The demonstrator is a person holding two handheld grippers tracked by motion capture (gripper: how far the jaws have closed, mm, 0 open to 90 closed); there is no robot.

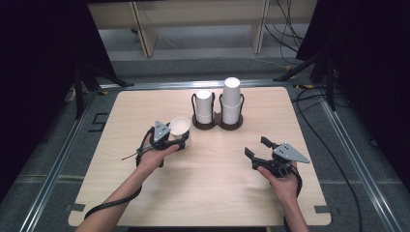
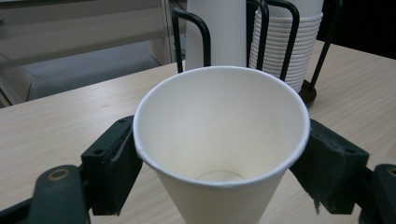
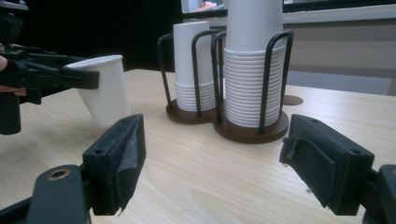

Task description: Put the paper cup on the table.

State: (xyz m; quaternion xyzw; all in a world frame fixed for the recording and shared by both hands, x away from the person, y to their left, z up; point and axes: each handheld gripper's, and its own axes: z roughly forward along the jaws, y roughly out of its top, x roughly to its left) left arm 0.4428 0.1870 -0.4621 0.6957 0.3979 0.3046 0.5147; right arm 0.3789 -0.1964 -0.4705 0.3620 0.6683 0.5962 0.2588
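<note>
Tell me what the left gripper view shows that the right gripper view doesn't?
Left gripper view: the bare inside and round bottom of the white paper cup, pinched between the left tongs.
Right gripper view: the right tongs, open on nothing, and the cup's outside.
Both: the black wire holder with two stacks of white cups on the pale wooden table.

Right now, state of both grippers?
Left gripper: shut on the paper cup, mouth up, held tilted just above the table.
Right gripper: open, nothing between its jaws.
</note>
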